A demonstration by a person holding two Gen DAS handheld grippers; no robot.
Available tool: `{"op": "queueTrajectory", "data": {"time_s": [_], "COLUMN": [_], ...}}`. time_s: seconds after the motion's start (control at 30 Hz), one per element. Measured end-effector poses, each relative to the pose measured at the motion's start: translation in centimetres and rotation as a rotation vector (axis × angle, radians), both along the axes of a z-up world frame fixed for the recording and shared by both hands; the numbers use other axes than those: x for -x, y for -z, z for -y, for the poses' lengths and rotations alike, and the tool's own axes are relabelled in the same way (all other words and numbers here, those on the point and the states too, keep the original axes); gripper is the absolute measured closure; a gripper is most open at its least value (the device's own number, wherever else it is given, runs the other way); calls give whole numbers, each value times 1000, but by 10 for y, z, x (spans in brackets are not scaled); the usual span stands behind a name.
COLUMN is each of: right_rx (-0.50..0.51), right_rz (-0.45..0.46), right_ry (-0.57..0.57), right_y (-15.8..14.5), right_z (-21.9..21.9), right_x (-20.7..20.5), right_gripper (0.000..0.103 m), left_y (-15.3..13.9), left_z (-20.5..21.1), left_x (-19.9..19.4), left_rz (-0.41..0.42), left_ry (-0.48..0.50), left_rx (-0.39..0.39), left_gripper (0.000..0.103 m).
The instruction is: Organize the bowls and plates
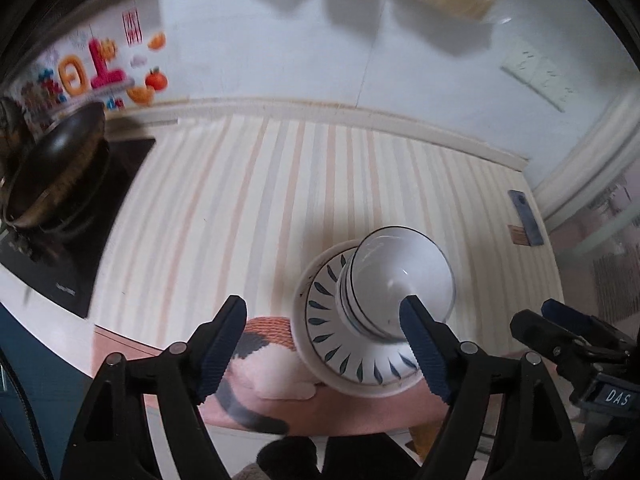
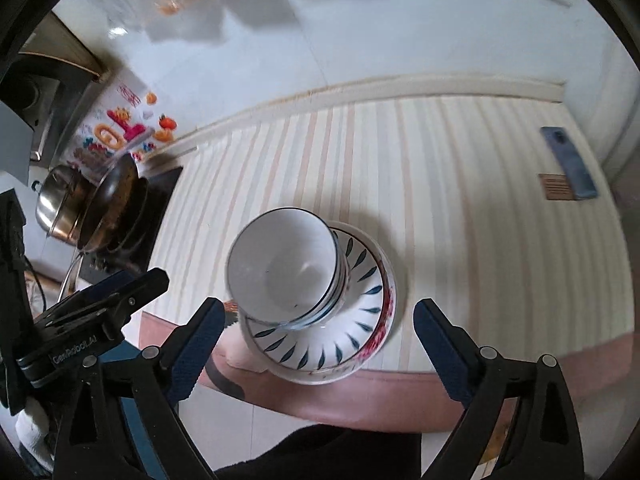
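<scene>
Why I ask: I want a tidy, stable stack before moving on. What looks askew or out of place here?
The white bowls sit off-centre on the leaf-patterned plate, shifted toward one rim rather than centred. The whole stack stands close to the counter's front edge. Nothing looks spilled or broken. Both grippers are open and hold nothing.

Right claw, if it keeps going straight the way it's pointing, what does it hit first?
Probably the stack of bowls on the leaf-patterned plate, which sits between the open right claw fingers; depth is unclear.
</scene>
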State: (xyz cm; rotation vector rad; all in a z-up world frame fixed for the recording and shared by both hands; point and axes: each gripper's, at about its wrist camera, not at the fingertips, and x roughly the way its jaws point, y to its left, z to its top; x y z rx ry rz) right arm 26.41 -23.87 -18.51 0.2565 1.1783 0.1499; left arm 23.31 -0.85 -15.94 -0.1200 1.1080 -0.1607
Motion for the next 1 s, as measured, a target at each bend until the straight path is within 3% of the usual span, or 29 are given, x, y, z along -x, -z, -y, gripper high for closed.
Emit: {"op": "queueTrajectory", "data": {"time_s": [0.13,0.2,0.4,0.6,1.0], "right_rx": [28,47,83,120,150], "right_rz": [75,112,212,301,368], "right_ry": [45,57,68,59,43], "right_y": [-38,-58,-112,-149,-174], "right_z": [-11,-18,-38,-50,-47], "right_x": [44,67,136,192,268], "right_gripper": [5,4,3,2,1], "left_y": [-35,-50,-85,-111,-128], "left_z": [-9,-11,-26,-31,-33], "left_x": [34,52,103,156,239], "left_rz": [97,139,218,286,344], "left_ry": [28,29,9,-24,-92], "left_rx": [-31,-40,-20,-11,-74], "left_gripper": [22,5,2,1,1]}}
